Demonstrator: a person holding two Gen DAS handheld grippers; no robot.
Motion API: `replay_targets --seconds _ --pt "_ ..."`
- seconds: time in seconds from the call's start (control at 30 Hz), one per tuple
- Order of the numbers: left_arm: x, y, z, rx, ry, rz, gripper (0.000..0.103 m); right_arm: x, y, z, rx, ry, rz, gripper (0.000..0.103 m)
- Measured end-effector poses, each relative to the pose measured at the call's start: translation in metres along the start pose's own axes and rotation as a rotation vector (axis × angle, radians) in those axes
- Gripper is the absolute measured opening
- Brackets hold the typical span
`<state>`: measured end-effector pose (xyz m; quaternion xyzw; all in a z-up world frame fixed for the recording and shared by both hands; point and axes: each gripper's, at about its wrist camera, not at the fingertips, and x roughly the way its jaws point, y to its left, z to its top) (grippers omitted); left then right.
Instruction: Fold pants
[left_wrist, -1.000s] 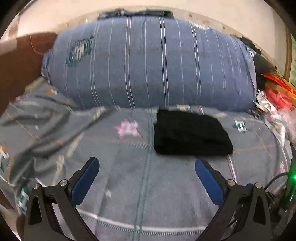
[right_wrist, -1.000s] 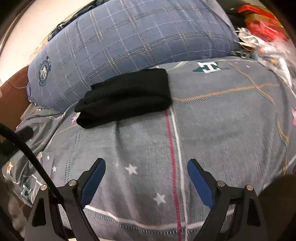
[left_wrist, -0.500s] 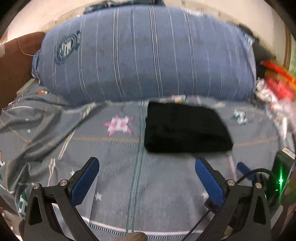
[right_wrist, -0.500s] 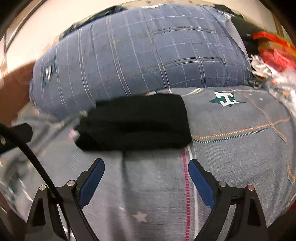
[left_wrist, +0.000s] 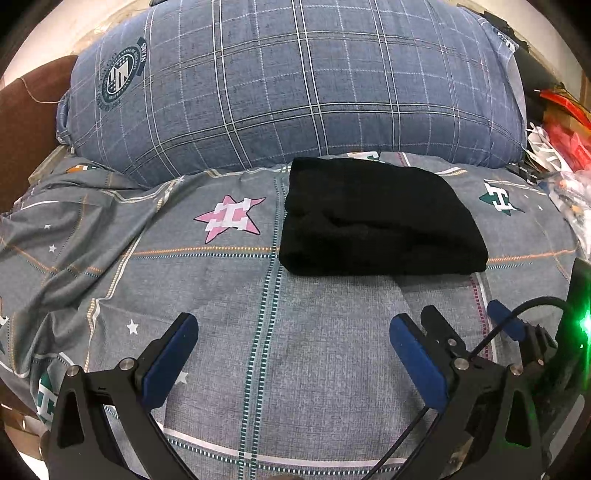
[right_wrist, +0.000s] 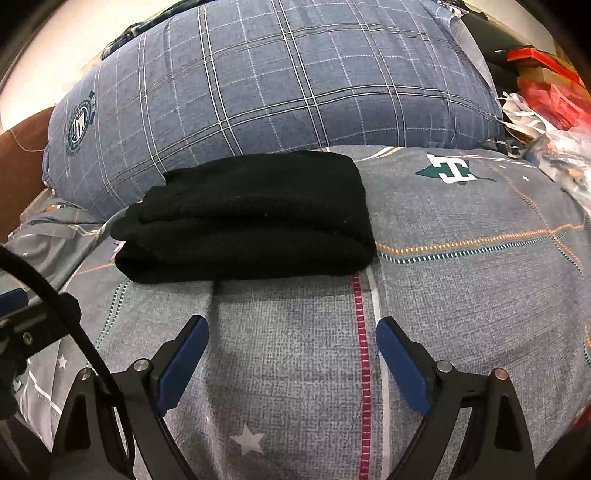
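Note:
The black pants lie folded into a thick rectangle on the grey patterned bedsheet, just in front of a big blue plaid pillow. They also show in the right wrist view. My left gripper is open and empty, low over the sheet, short of the pants. My right gripper is open and empty, close to the near edge of the pants; its blue fingertips show at the right of the left wrist view.
The plaid pillow blocks the far side. Red packages and plastic bags pile up at the right edge of the bed. A brown headboard stands at the left. The sheet is wrinkled at the left.
Both grippers have moved forward and lower toward the folded pants, which now look larger. The right gripper has come alongside the left. The pants have not moved.

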<state>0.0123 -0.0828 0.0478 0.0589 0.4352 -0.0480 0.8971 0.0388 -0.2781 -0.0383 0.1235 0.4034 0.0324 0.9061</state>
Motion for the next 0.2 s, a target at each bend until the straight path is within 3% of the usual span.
replay_targets --seconds 0.2 --pt "0.0009 0.0074 -0.004 -0.024 0.011 -0.053 0.103 -0.0017 0.0032 -0.0026 -0.018 -0.021 -0.011 0.096"
